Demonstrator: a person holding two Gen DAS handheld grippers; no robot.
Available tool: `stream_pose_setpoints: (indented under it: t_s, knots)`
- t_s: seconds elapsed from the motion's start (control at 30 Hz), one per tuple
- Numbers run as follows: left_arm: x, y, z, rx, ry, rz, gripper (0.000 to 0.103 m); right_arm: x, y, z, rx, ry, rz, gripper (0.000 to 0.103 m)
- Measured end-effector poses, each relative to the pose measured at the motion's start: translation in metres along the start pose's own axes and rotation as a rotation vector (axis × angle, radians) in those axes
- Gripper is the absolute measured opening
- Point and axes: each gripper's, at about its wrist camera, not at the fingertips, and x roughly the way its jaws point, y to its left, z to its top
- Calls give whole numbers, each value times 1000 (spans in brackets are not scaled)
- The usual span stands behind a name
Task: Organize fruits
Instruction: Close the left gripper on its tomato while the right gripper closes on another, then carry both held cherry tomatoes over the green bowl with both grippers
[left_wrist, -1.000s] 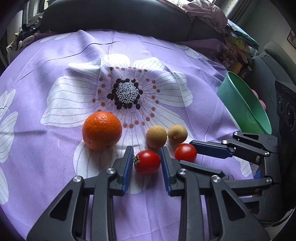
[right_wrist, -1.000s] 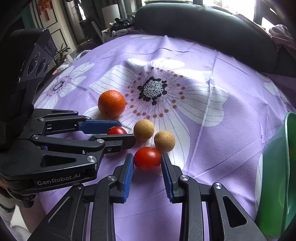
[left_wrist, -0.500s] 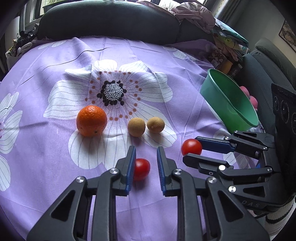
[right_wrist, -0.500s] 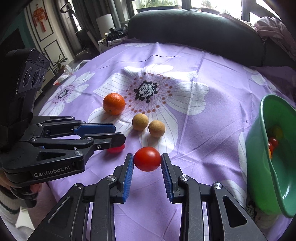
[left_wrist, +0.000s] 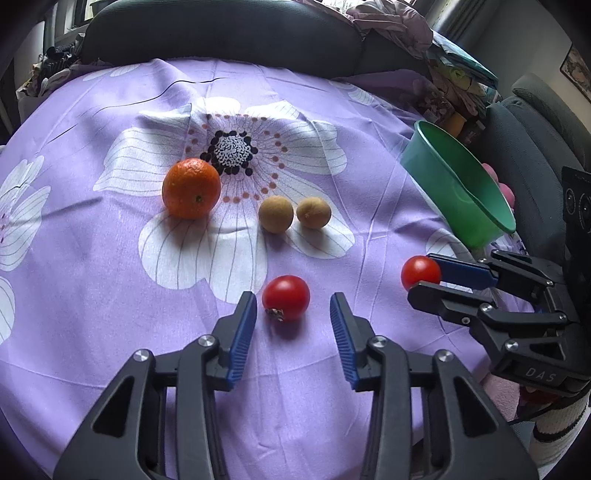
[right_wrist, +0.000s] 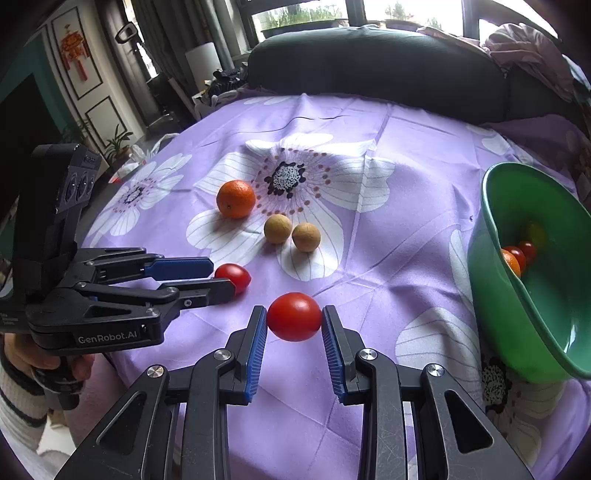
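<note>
My right gripper is shut on a red tomato and holds it above the purple flowered cloth; it also shows in the left wrist view with that tomato. My left gripper is open, and a second red tomato lies on the cloth between its fingertips, touching neither; this tomato also shows in the right wrist view. An orange and two small brown fruits lie further back. A tilted green bowl at the right holds several fruits.
A dark sofa back runs behind the cloth-covered surface. Clothes and clutter sit at the far right behind the bowl. A grey armchair stands to the right.
My left gripper has opened and let its tomato down onto the cloth. My right gripper has lifted its tomato and drawn back toward the bowl side.
</note>
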Motion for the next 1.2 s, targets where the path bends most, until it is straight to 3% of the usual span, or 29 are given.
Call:
stream_pose_setpoints:
  t_s: [0.2, 0.3, 0.67, 1.2]
  knots:
    - [8, -4, 7, 16, -1, 9, 39, -2, -5, 1, 15, -9, -3, 32]
    - [16, -6, 8, 27, 16, 25, 26, -2, -7, 1, 23, -9, -3, 32]
    - [6, -5, 6, 19, -2, 15, 27, -2, -9, -1, 29, -20, 12, 32]
    - [-14, -46, 15, 94, -44, 18, 27, -31, -23, -8, 75, -90, -10, 32]
